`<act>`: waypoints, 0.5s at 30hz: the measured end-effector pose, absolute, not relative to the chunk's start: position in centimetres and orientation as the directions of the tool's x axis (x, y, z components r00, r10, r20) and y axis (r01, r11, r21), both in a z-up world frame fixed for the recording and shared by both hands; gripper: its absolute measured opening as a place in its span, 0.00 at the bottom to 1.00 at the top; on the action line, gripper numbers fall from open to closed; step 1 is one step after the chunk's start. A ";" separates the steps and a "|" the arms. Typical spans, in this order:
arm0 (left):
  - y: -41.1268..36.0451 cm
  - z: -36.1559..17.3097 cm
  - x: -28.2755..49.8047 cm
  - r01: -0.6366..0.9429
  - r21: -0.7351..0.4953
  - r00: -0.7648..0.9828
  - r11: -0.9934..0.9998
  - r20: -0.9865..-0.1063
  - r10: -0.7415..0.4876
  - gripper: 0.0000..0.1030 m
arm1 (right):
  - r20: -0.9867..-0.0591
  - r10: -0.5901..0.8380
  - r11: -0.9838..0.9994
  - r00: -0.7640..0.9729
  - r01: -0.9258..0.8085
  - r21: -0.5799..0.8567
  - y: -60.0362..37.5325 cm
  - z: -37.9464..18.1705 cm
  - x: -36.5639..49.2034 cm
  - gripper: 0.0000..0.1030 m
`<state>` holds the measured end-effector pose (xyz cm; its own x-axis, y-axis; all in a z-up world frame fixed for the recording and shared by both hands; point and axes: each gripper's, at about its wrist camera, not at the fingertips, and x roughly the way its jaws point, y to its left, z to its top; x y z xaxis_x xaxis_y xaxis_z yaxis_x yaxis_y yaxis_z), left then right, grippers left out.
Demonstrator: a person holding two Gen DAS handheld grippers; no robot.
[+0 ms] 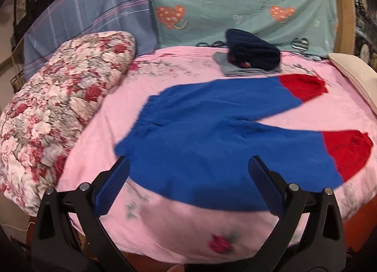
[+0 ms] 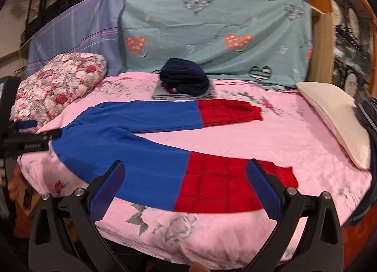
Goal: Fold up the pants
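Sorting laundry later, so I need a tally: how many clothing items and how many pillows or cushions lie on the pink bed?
Spread-out pants: 1
Folded garments stacked at the back, navy one on grey one: 2
Pillows or cushions, floral cushion and cream pillow: 2
Total: 5

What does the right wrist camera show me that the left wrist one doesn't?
Only the right wrist view shows the left gripper from the side, by the waistband, dark cloth past the cream pillow, and grid lines on the red cuffs. Only the left wrist view shows the waistband's gathers head-on. Both show the pants spread flat on the pink sheet, the folded dark stack, and open jaws.
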<state>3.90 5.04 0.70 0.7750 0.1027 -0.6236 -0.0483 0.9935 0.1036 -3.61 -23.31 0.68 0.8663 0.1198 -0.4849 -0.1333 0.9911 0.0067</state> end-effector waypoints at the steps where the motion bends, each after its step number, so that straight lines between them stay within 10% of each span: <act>1: 6.3 1.0 4.9 -0.071 0.096 0.771 0.993 -0.626 0.116 0.98 | -0.495 0.139 0.987 0.858 -0.158 0.004 -23.3 1.0 -2.8 0.99; 15: 13.5 -1.7 26.4 -0.125 0.117 0.644 0.985 -0.746 0.170 0.98 | -0.675 0.227 0.897 0.702 -0.420 -0.136 -17.8 2.5 22.1 0.82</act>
